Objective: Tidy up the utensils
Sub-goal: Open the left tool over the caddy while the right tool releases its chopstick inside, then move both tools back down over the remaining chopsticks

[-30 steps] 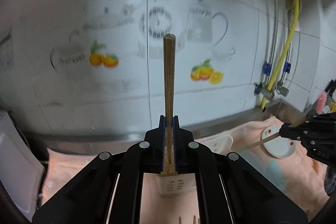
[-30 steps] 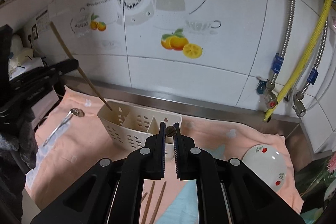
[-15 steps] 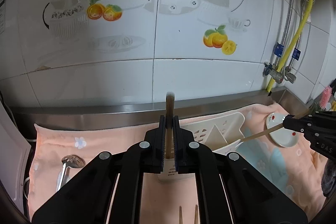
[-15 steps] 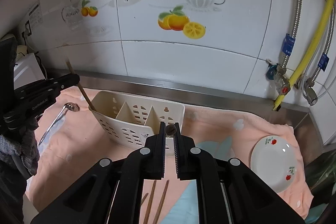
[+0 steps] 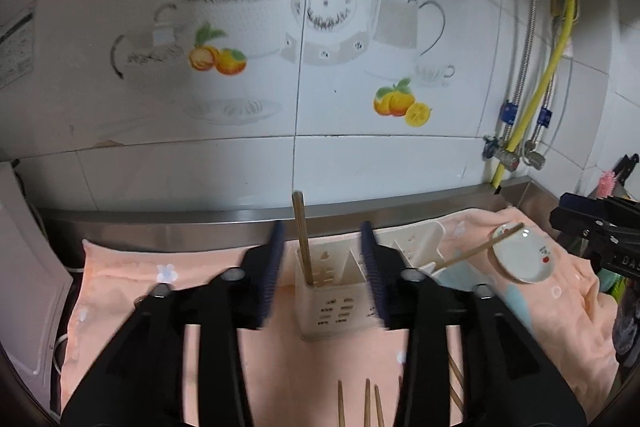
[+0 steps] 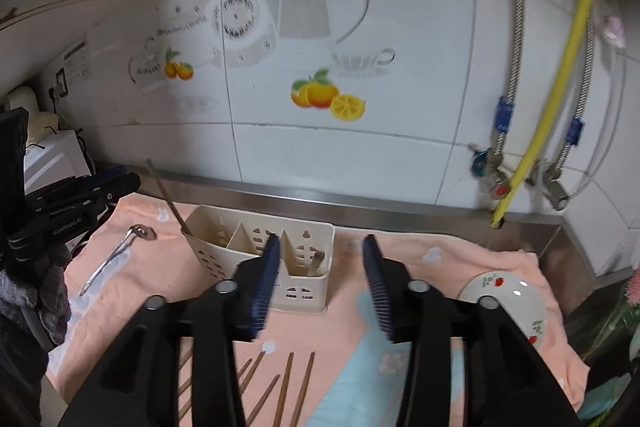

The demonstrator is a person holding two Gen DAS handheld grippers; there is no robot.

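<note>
1. Just now both pairs of jaws have been opening. My left gripper (image 5: pixel 322 231) had a chopstick (image 5: pixel 302 239) clamped a moment ago. Its pads now stand apart on either side of the stick without touching it.
2. That chopstick stands nearly upright in the end compartment of the cream caddy (image 5: pixel 340 311) nearest my left hand, so I judge it delivered.
3. My right gripper (image 6: pixel 321 241) is also apart, with nothing between the pads. The stick it carried, the second chopstick (image 5: pixel 476 251), has its lower end in the compartment at the other end of the caddy. It leans out at a low slant toward the plate (image 5: pixel 524 259).
4. So two sticks are in, and my hands are free for the next pick.
5. Several loose chopsticks (image 6: pixel 284 387) lie on the pink cloth (image 5: pixel 128 267) in front of the caddy, close under both grippers. A metal spoon (image 6: pixel 116 255) lies on the cloth well to the left of the caddy.
6. Nothing blocks the loose sticks. The slanted stick juts toward my right hand, though, and I reckon a careless pass could knock it out. The plate sits just beside that path.
</note>
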